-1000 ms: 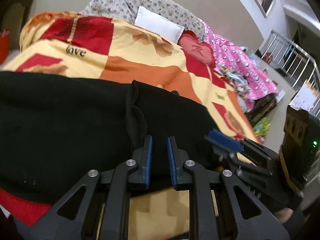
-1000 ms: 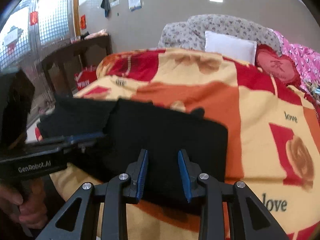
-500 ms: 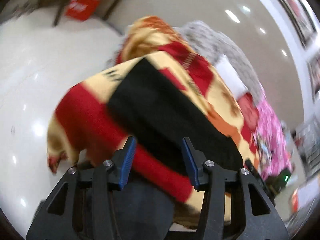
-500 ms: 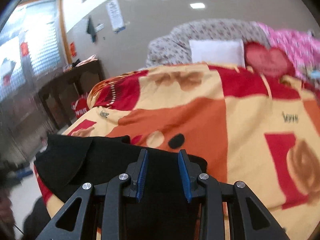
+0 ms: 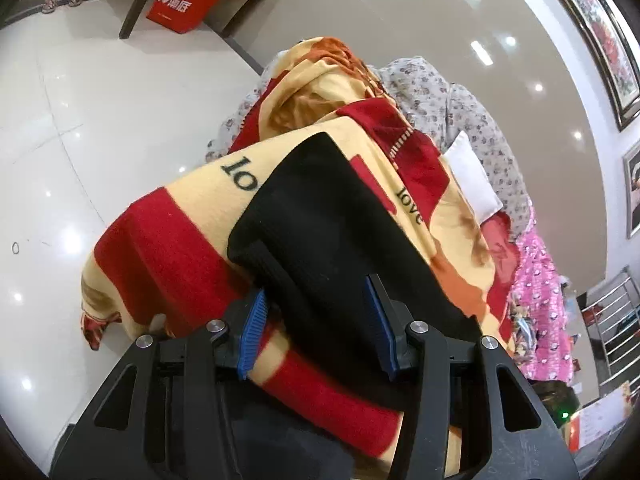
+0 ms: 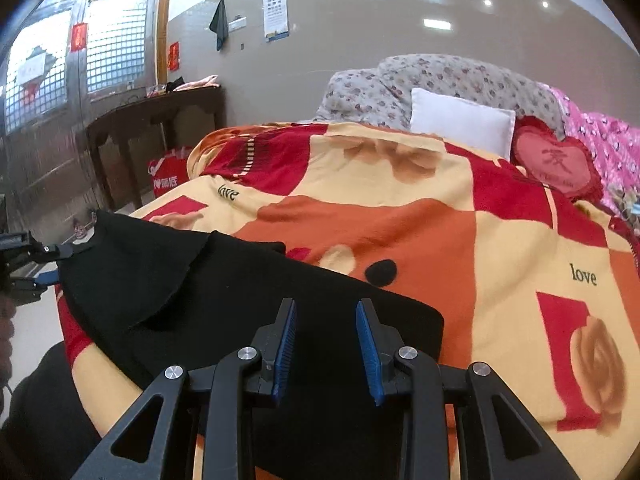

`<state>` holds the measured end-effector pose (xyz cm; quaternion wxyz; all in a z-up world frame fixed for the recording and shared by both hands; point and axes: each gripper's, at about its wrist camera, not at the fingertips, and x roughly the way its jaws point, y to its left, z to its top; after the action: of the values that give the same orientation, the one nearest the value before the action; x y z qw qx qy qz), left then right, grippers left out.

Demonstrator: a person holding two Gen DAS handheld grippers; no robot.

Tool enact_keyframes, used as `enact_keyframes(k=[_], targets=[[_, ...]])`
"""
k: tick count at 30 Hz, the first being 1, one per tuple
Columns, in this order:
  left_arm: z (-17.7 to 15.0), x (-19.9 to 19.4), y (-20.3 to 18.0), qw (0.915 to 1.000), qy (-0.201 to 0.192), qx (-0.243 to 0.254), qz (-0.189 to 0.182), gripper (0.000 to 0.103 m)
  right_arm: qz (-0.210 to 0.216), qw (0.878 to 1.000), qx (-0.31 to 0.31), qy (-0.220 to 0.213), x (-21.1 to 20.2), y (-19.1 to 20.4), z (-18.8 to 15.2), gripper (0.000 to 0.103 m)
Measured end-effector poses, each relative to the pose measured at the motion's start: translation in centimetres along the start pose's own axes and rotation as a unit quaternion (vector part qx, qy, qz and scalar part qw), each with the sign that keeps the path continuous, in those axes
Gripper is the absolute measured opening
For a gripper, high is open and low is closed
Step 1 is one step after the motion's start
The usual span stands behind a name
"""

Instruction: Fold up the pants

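Black pants (image 5: 340,240) lie folded on a red, orange and yellow blanket (image 5: 180,248) near the bed's front edge. My left gripper (image 5: 316,308) is open, its blue pads either side of the pants' ribbed end, which lies between them. In the right wrist view the pants (image 6: 248,304) stretch from the left end to my right gripper (image 6: 326,336), which is open just above the cloth. The left gripper (image 6: 52,264) shows at the pants' far left end.
A white pillow (image 6: 460,124), a red heart cushion (image 6: 556,164) and a pink quilt (image 6: 612,152) lie at the head of the bed. A dark wooden table (image 6: 152,120) and a red bag (image 5: 184,0) stand on the white tiled floor (image 5: 60,120) left of the bed.
My left gripper has opened and swung from the middle of the pants to their left end. My right gripper has stayed open over the right part of the pants.
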<state>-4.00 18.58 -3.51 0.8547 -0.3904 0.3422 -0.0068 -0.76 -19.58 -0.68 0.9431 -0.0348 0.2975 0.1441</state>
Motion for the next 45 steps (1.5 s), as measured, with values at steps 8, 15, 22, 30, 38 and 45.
enact_keyframes(k=[8, 15, 22, 30, 38, 45], targets=[[-0.4, -0.1, -0.2, 0.9968, -0.039, 0.039, 0.059, 0.027, 0.006, 1.000, 0.015, 0.007, 0.3, -0.5, 0.0, 0.029], [-3.0, -1.2, -5.3, 0.9666, -0.107, 0.207, 0.106, 0.010, 0.057, 0.995, 0.076, 0.007, -1.4, -1.2, 2.3, 0.029], [-10.5, -1.4, -12.6, 0.8638, -0.185, 0.454, 0.116, 0.010, 0.368, 0.919, 0.138, 0.038, -3.1, 2.4, 9.6, 0.031], [-17.1, -2.3, -16.2, 0.7634, -0.245, 0.592, 0.084, 0.010, 0.385, 0.913, 0.112, 0.077, -1.3, 5.4, 11.2, 0.032], [-18.8, -3.4, -16.9, 0.7449, -0.231, 0.624, 0.045, 0.010, 0.354, 0.925, 0.121, 0.067, -0.7, 4.8, 10.0, 0.032], [-19.4, -4.2, -19.8, 0.7537, -0.203, 0.625, -0.008, 0.010, 0.298, 0.942, 0.149, 0.041, -2.3, 0.4, 8.5, 0.006]])
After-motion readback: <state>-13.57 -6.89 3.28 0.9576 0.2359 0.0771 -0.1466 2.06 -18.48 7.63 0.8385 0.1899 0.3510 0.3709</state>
